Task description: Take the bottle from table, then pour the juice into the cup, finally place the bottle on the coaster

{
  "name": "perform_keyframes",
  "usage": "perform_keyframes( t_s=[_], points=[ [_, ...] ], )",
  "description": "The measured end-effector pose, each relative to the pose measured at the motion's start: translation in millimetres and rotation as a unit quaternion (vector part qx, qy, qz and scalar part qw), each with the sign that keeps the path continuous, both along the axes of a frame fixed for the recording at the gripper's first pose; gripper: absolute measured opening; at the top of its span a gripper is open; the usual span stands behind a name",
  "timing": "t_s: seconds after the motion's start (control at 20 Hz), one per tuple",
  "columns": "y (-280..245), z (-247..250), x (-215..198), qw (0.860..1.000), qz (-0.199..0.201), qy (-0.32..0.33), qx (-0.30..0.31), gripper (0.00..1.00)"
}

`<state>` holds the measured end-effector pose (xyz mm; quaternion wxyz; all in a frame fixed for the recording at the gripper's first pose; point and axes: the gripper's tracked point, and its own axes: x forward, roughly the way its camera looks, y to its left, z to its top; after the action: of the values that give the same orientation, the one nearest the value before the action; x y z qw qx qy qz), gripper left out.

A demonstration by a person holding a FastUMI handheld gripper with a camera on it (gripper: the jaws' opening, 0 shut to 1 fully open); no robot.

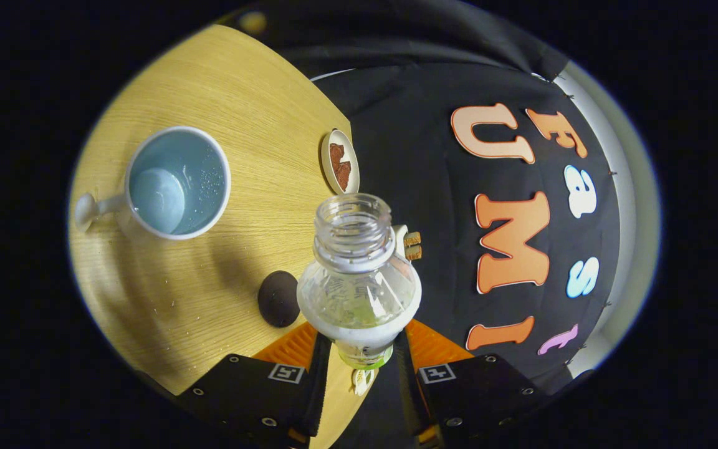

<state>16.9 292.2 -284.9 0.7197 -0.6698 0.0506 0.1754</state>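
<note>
My gripper is shut on a clear plastic bottle, both fingers pressing on its lower body. The bottle has no cap and its open mouth points away from me; little or no liquid shows inside. The whole view is rolled, so the wooden table stands on its side. A white mug with a pale blue inside sits on the table beyond the fingers, its handle turned away from the bottle. Droplets cling to its inner wall. A dark round coaster lies on the table right beside the bottle, between it and the mug.
A small white dish with brown pieces sits near the table's far edge, past the bottle mouth. A small wooden block shows just behind the bottle neck. The black cloth wall rises beyond the table edge.
</note>
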Motion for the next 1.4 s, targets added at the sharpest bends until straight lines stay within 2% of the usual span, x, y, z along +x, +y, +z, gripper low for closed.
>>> perform_keyframes(
  t_s=[0.35,0.7,1.4],
  points=[
    [15.3,7.5,8.2,0.997,0.045,-0.036,-0.05,0.52],
    [19.5,6.1,9.8,0.993,0.067,-0.048,-0.084,0.52],
    [21.0,-1.4,3.4,0.987,0.078,-0.05,-0.132,0.52]
  ],
)
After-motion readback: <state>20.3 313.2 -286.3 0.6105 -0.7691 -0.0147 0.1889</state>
